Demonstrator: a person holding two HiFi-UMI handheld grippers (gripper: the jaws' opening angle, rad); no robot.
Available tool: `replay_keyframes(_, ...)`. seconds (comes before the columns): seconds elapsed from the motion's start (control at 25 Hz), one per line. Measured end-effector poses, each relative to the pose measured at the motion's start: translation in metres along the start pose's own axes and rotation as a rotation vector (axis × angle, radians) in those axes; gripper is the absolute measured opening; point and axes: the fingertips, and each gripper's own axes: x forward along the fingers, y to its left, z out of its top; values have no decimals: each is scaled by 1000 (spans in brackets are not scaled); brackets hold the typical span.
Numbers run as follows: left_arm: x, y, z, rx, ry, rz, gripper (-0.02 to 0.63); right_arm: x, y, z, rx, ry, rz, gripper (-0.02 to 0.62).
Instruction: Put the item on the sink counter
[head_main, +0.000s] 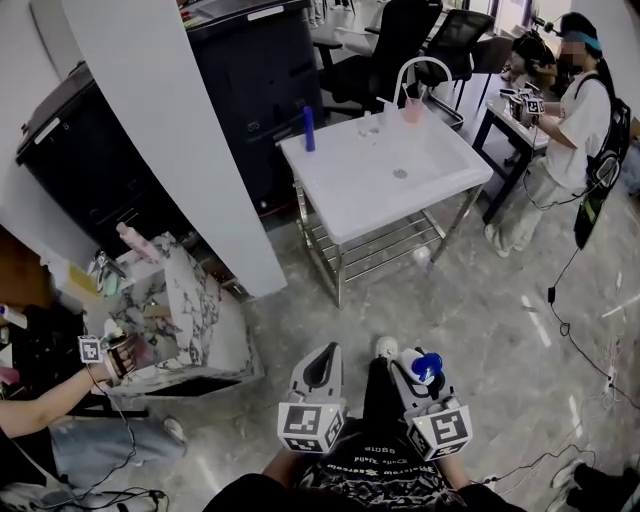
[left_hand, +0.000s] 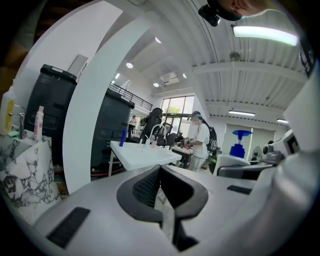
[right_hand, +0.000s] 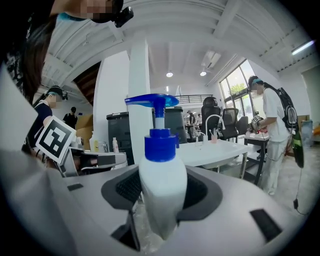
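The pump bottle (right_hand: 162, 180), white-bodied with a blue pump head, stood upright between the jaws of the right gripper (head_main: 420, 382). That gripper was clenched on the bottle's body, with both pads pressing its sides. The bottle was thus carried in the air, low in front of the person, and rested on no surface. Immediately to the left of the right gripper, the left gripper (left_hand: 160, 182) had its jaws brought together with nothing between them. The sink counter (head_main: 335, 175) stood well ahead of both grippers, across open floor, and the bottle was not in contact with it. At the counter's side farthest from the grippers stood a faucet (head_main: 420, 70), a pink cup (head_main: 412, 108) near its base, and a dark blue bottle (head_main: 309, 128) towards the far left corner. Ahead and to the left of the left gripper stood a marble-patterned cabinet (head_main: 190, 300). Ahead and to the right of the right gripper, beyond the sink, another person (head_main: 575, 130) stood at a table. Judged status: the grasp was complete. The carry to the counter, the upright placement on a bare part of its surface, and the release were not yet done.
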Motion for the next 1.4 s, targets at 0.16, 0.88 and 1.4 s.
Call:
replay_keyframes(0.16,36,23,11,19,-21,69,6,48,-28,8,-32,4,48,204)
replay_keyframes(0.88,240,68,82,-6,-75,312,6,252,-178,80,-116,28,299,204)
replay_keyframes(1.4,303,83,98,-27,-97,350,6,316,-211,110,-50,4,365,204)
